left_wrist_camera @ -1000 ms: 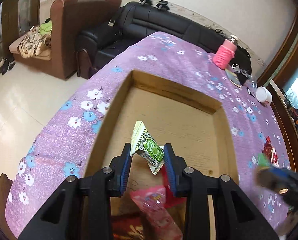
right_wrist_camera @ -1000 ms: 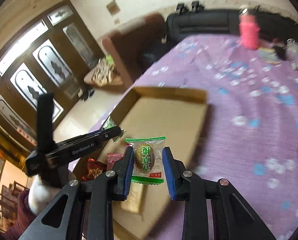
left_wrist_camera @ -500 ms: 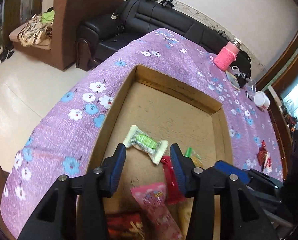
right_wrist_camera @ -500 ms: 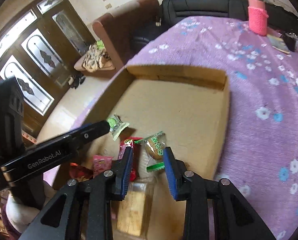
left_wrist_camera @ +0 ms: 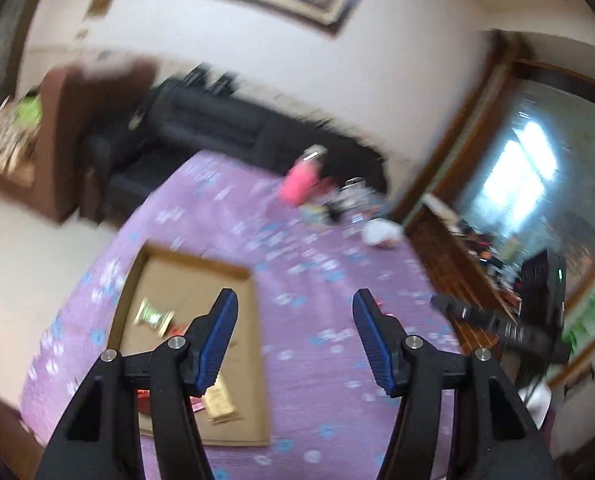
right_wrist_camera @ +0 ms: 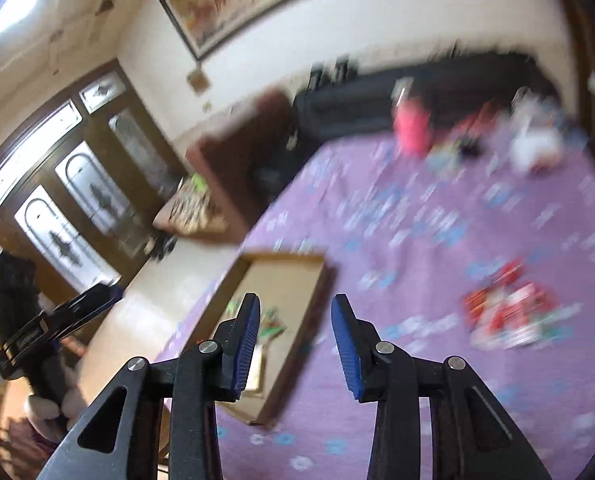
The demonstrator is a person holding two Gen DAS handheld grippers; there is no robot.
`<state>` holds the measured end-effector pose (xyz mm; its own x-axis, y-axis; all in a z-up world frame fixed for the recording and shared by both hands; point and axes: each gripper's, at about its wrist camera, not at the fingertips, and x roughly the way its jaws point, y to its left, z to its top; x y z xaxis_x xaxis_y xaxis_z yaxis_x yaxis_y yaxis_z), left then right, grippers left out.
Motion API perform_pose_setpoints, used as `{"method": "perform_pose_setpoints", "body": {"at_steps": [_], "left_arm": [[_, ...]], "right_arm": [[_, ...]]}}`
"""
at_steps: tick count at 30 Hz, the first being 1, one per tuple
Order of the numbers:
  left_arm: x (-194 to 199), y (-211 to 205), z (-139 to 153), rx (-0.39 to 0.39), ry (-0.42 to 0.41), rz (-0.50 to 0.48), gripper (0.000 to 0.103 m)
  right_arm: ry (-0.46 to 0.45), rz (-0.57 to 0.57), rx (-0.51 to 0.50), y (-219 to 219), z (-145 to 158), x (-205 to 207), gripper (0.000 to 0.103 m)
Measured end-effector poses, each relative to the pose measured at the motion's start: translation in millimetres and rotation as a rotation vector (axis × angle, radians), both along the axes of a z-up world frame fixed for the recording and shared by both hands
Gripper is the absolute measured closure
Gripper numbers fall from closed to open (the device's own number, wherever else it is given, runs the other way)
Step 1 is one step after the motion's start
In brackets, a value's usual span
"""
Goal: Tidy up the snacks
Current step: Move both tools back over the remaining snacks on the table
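Observation:
A shallow cardboard tray [left_wrist_camera: 253, 296] lies on the purple flowered tablecloth. It holds a green-and-white wrapped candy [left_wrist_camera: 153, 316] and other snack packs near its front. My left gripper [left_wrist_camera: 293, 336] is open and empty, raised above the cloth right of the tray. My right gripper [right_wrist_camera: 295, 340] is open and empty, raised over the tray's right wall [right_wrist_camera: 315, 304]. A green snack pack [right_wrist_camera: 271, 326] lies inside the tray. A pile of red snack packs [right_wrist_camera: 505, 312] lies on the cloth to the right. Both views are blurred.
A pink bottle [left_wrist_camera: 299, 180] and a white cup [left_wrist_camera: 379, 234] stand with small clutter at the table's far end. A black sofa [left_wrist_camera: 201, 120] and a brown armchair [right_wrist_camera: 237, 156] are beyond the table. The other gripper [left_wrist_camera: 497, 324] shows at the right edge.
Both grippers have let go of their snacks into the tray, opened wide, and lifted up and away to the right. Both cameras now tilt up toward the wall.

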<state>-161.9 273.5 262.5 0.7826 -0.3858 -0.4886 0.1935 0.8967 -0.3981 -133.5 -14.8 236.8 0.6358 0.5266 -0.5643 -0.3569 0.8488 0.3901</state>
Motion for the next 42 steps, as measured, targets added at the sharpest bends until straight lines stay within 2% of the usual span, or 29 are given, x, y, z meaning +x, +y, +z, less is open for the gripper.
{"method": "perform_pose_setpoints", "body": {"at_steps": [3,5,7,9,11,12,14,15,18,21,23,26,27,30,32,34,35,37,39,42], "left_arm": [[-19,-12,63,0.056,-0.081,-0.037,0.043],[-29,-14,120,0.117,-0.138,-0.026,0.039],[-39,-9,174,0.175,-0.203,0.024,0.036],[-48,-2,230,0.244,-0.289,0.124,0.032],[-53,4,274,0.304,-0.352,0.211,0.028],[-55,5,292,0.334,-0.381,0.256,0.027],[-58,9,313,0.367,-0.411,0.322,0.020],[-57,12,319,0.366,-0.412,0.336,0.018],[-54,11,307,0.312,-0.394,0.301,0.018],[-44,-8,261,0.324,-0.371,0.213,0.018],[-27,-27,209,0.292,-0.318,0.125,0.018],[0,-55,129,0.226,-0.208,-0.004,0.018],[6,-61,112,0.216,-0.185,-0.025,0.018],[32,-87,32,0.163,-0.082,-0.104,0.018],[51,-100,-23,0.080,0.012,-0.152,0.018],[70,-109,-71,0.020,0.098,-0.159,0.020],[73,-112,-89,0.008,0.123,-0.150,0.027],[84,-119,-123,-0.007,0.180,-0.122,0.036],[98,-120,-150,-0.027,0.234,-0.103,0.036],[109,-122,-172,-0.016,0.269,-0.079,0.036]], "right_arm": [[-0.083,-0.098,0.000,-48,85,-26,0.063],[-0.122,-0.147,-0.011,-73,143,-41,0.063],[-0.211,-0.253,-0.096,-93,209,-63,0.063],[-0.295,-0.356,-0.153,-111,267,-85,0.063],[-0.353,-0.434,-0.173,-127,313,-104,0.063],[-0.387,-0.508,-0.206,-135,341,-114,0.063],[-0.430,-0.605,-0.262,-143,378,-130,0.062],[-0.439,-0.626,-0.275,-146,388,-135,0.057],[-0.478,-0.667,-0.268,-152,398,-153,0.043],[-0.457,-0.619,-0.281,-149,364,-143,0.038],[-0.379,-0.582,-0.315,-147,323,-120,0.038],[-0.217,-0.461,-0.336,-140,237,-71,0.038],[-0.157,-0.413,-0.331,-140,202,-54,0.038],[0.018,-0.314,-0.302,-134,91,-5,0.038],[0.107,-0.267,-0.288,-126,21,26,0.038],[0.188,-0.233,-0.262,-119,-41,55,0.046],[0.220,-0.222,-0.255,-113,-69,68,0.052],[0.289,-0.211,-0.245,-103,-119,100,0.056],[0.322,-0.215,-0.246,-100,-147,127,0.058],[0.358,-0.248,-0.271,-98,-181,164,0.058]]}}
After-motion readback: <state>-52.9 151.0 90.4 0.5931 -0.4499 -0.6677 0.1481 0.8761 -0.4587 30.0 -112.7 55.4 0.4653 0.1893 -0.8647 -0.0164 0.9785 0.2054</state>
